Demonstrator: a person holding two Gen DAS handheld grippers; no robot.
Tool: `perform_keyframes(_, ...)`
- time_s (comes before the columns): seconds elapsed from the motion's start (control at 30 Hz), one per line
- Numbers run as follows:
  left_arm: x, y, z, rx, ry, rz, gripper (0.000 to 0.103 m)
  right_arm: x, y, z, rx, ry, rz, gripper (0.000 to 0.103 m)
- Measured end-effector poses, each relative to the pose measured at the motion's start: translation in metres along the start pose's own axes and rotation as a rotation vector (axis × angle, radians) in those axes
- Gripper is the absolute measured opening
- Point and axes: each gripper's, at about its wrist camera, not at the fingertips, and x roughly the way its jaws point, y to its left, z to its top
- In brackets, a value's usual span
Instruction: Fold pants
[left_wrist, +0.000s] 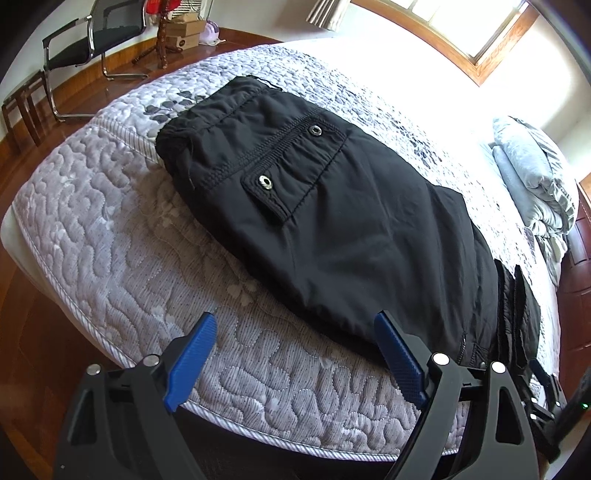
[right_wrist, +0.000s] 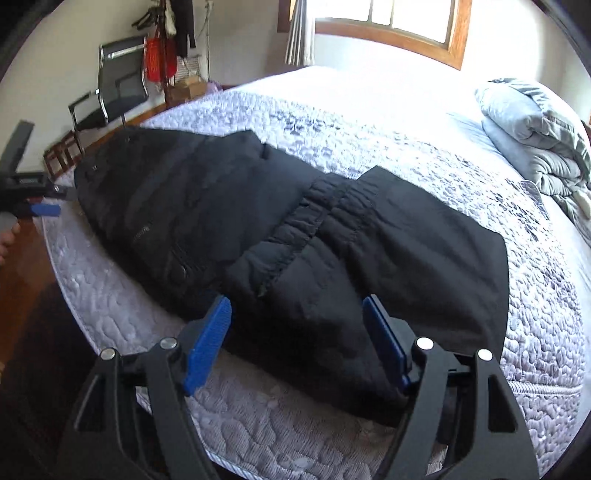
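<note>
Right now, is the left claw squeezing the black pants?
No, the left claw is wide open above the mattress, just beside the black pants.

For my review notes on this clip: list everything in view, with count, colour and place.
pants: one, black, folded on the mattress near its front edge
mattress: one, grey-white quilted
bedding: one pile, grey, far right on the mattress
chair: one, black with chrome frame, by the far wall
window: one, wood-framed, far wall
floor: wooden, brown
left gripper: blue pads, open
right gripper: blue pads, open over the pants
</note>
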Motion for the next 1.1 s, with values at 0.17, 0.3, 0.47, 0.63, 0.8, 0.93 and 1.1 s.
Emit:
perform_keyframes(0.17, -0.001, 0.0, -0.001, -0.007, -0.001, -0.005, 0.088, 0.019, 0.014, 0.002, -0.052, 0.028, -0.071, 0.073)
perform_keyframes(0.3, -0.001, 0.001, -0.002, -0.02, 0.0, -0.012, 0.088, 0.027, 0.009, 0.003, -0.016, 0.038, -0.017, 0.04)
perform_keyframes(0.47, -0.002, 0.006, -0.005, -0.037, -0.004, -0.02, 0.088, 0.015, 0.004, 0.004, -0.009, 0.019, 0.033, 0.016)
perform_keyframes(0.63, -0.001, 0.01, -0.008, -0.059, 0.001, -0.033, 0.088, -0.003, 0.009, 0.007, -0.026, -0.014, 0.104, 0.014)
perform_keyframes(0.8, -0.004, 0.01, -0.008, -0.064, -0.007, -0.039, 0.088, 0.009, 0.021, 0.006, -0.073, 0.029, 0.087, 0.014)
perform_keyframes(0.93, -0.007, 0.012, -0.007, -0.069, -0.011, -0.037, 0.089, 0.02, 0.02, 0.0, -0.063, 0.077, 0.105, 0.026)
perform_keyframes(1.1, -0.009, 0.017, -0.006, -0.093, -0.014, -0.043, 0.089, 0.001, 0.011, 0.001, -0.001, 0.037, 0.183, 0.043)
